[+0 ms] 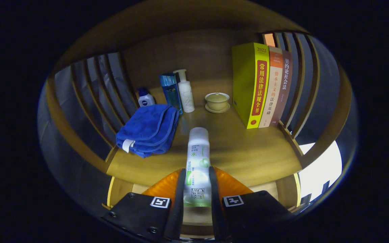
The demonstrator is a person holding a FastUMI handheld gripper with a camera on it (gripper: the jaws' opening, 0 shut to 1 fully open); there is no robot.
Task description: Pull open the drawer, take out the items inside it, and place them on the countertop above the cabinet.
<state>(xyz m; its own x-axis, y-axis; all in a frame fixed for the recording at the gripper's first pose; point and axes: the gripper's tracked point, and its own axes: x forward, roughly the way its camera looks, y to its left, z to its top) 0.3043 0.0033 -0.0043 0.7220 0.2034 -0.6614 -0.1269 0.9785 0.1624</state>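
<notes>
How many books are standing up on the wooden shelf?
3, side by side beyond the gripper, which is shut on a white tube: a thick yellow book nearest the lidded cup, an orange-and-white book next, and a dark red book against the slats.

Single gripper cam, looking forward along fingers (214,189), slightly down onto countertop (255,152), close; far wall slats beyond.
</notes>
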